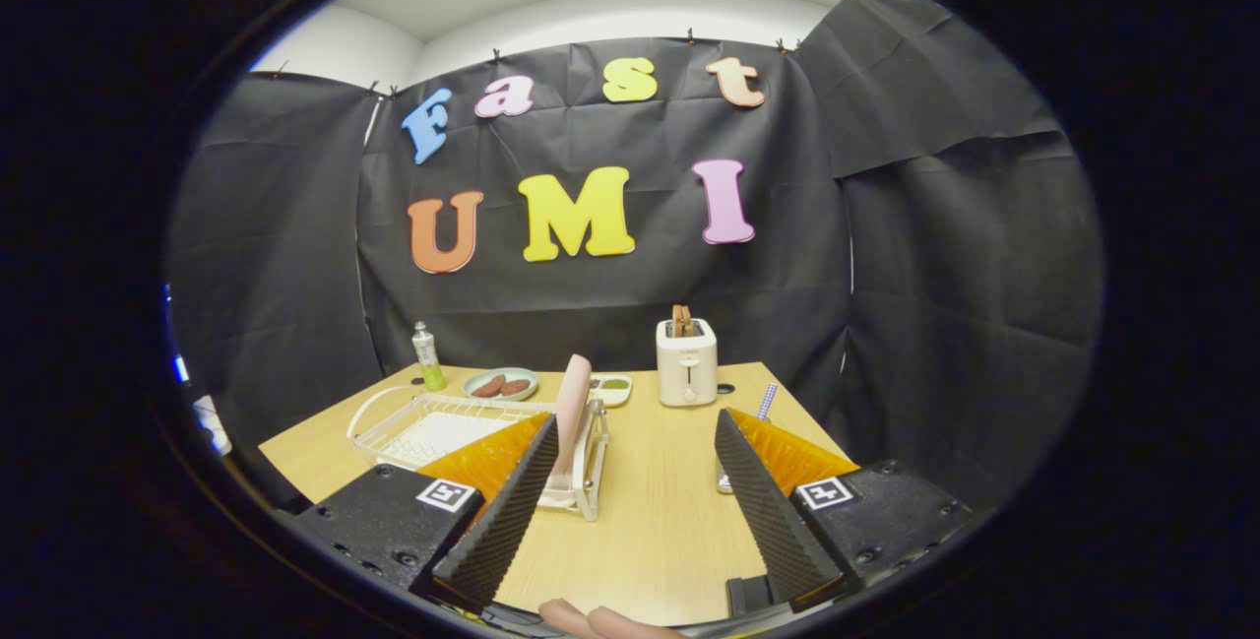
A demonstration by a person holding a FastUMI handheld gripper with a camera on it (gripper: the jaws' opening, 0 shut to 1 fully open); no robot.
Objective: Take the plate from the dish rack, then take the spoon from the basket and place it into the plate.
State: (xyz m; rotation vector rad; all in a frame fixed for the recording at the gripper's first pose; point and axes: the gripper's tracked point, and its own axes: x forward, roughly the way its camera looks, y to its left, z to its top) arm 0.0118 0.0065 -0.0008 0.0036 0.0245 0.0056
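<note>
Pale wood table (660,521), our gripper (630,437) spread wide over its near half.

We see both fingers parted with bare tabletop between them, pinching nothing; that strip runs clear up to the white toaster (687,361) at the far edge, toast standing in its slot. Just beyond the left finger stands the white wire dish rack (433,427), and the pink plate (571,413) sits upright on edge at its right end, close to that fingertip. Beside the right finger lies a spoon (760,413) with a checked handle near the table's right edge; we cannot make out a basket around it. Far left, a green bottle (428,358), a dish of brown pieces (500,384) and a small tray (612,389) line the back edge. Square coded markers sit on the gripper; no label is readable.
</note>
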